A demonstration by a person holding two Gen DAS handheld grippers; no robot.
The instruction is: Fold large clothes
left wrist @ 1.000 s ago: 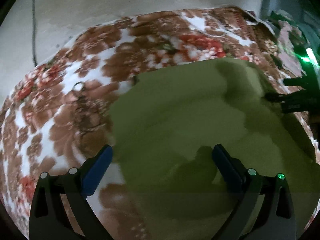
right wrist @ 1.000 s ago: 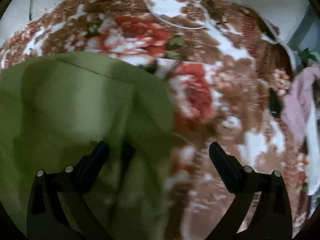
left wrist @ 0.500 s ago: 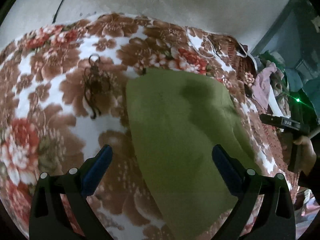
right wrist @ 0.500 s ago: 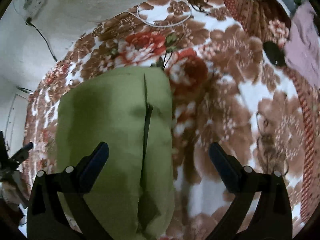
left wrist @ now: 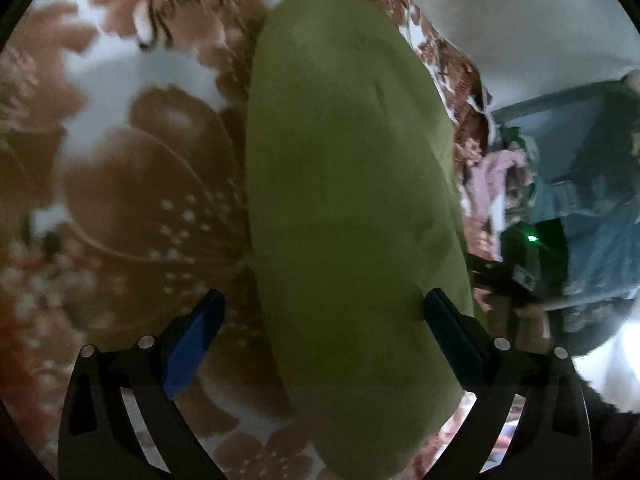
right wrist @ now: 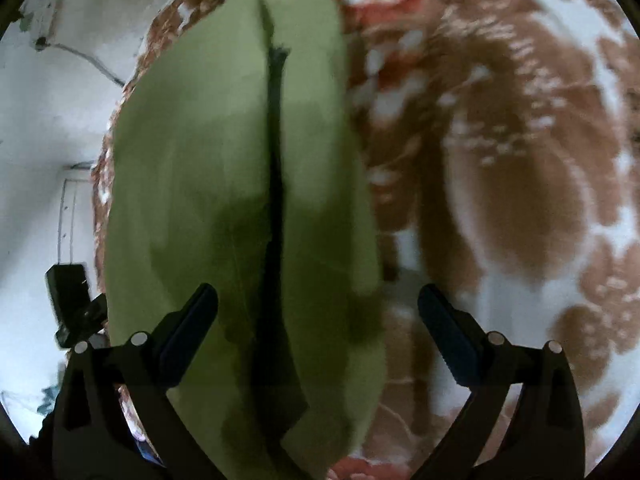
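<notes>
An olive green garment (left wrist: 348, 200) lies folded into a long strip on a brown, white and red floral blanket (left wrist: 132, 184). In the right wrist view the garment (right wrist: 208, 184) shows a dark lengthwise gap between two folded halves. My left gripper (left wrist: 322, 320) is open and empty, low over the near end of the strip. My right gripper (right wrist: 318, 312) is open and empty, low over the strip's right half. The right gripper's black body with a green light (left wrist: 532, 240) shows past the strip's right edge in the left wrist view. The left gripper (right wrist: 76, 312) shows at the left of the right wrist view.
The blanket (right wrist: 500, 184) spreads to the right of the garment. A pile of pink and other clothes (left wrist: 496, 172) lies beyond the bed's edge, with bluish furniture (left wrist: 580, 160) behind. A white wall with a cable (right wrist: 80, 56) stands at the left.
Both grippers have dropped lower and closer to the garment, which now fills more of each view as a narrow lengthwise strip. Both stayed open and empty.
</notes>
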